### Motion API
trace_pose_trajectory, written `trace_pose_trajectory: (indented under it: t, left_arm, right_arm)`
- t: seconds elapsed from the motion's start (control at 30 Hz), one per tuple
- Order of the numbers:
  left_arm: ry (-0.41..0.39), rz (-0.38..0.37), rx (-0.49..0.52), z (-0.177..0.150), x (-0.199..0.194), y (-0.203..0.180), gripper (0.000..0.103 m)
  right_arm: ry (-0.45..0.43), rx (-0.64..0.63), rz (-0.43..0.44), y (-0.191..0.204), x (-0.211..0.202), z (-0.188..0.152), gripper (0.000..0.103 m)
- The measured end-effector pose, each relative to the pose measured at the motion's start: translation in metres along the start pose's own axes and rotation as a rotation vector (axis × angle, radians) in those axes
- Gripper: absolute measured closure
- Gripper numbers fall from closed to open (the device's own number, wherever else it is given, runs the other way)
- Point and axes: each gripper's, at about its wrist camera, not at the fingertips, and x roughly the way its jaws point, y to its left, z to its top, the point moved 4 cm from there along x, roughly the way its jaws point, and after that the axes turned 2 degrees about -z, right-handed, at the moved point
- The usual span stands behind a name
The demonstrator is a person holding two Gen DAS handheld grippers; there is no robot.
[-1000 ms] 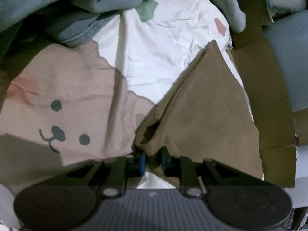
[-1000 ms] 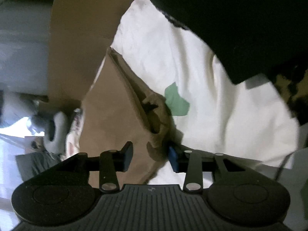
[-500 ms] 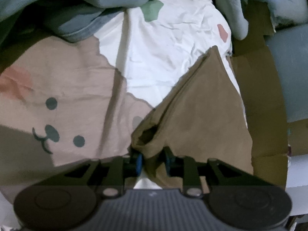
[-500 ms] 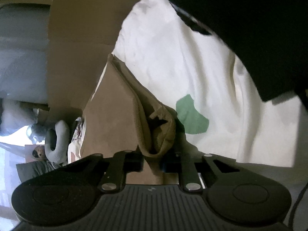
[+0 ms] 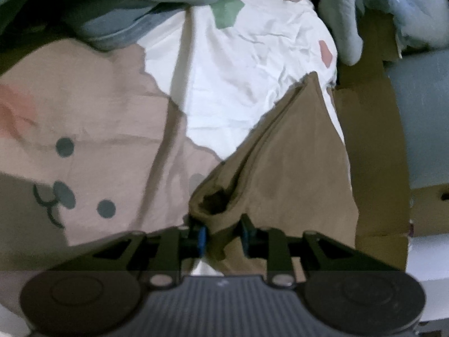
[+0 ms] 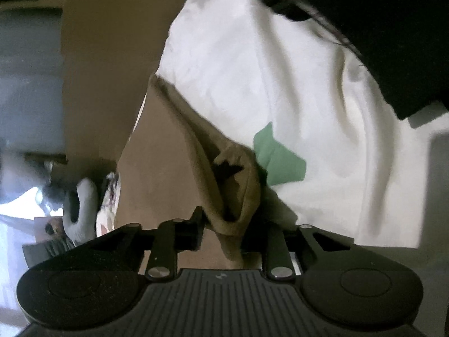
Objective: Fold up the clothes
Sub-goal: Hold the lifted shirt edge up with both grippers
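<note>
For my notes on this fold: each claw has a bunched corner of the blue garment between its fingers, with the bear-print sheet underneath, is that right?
Not quite: the garment is brown, not blue. The left wrist view shows it bunched in the left claw; the right wrist view shows it in the right claw, whose jaws are opening. The bear-print sheet does lie underneath.

No words, numbers or brand names can be read in either view. The only mark is a small pale emblem on the ribbed housing (image 5: 221, 282) of each gripper body, too small and blurred to make out.
</note>
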Motion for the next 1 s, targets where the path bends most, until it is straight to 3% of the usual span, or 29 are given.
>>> trace_pose_trajectory:
  t: [0.1, 0.17, 0.2, 0.5, 0.73, 1.0]
  left_arm:
    - [-0.001, 0.004, -0.004, -0.001, 0.001, -0.001, 0.083]
    - [0.001, 0.011, -0.009, -0.001, 0.0, 0.0, 0.095]
    - [0.0, 0.014, -0.01, 0.0, 0.0, -0.001, 0.096]
    - [-0.029, 0.054, 0.0, 0.003, -0.023, -0.02, 0.101]
    - [-0.015, 0.09, 0.057, -0.004, -0.037, -0.038, 0.101]
    - [0.011, 0.105, 0.048, -0.018, -0.046, -0.038, 0.101]
  right_arm:
    - [-0.011, -0.005, -0.005, -0.001, -0.001, 0.002, 0.095]
    - [-0.012, -0.026, -0.019, -0.001, -0.005, 0.004, 0.099]
    - [-0.015, -0.033, -0.026, 0.001, -0.005, 0.005, 0.1]
    - [-0.06, -0.001, -0.056, 0.008, -0.021, 0.012, 0.102]
    - [-0.067, -0.006, -0.076, 0.016, -0.034, 0.018, 0.102]
    - [-0.067, -0.02, -0.107, 0.013, -0.053, 0.018, 0.102]
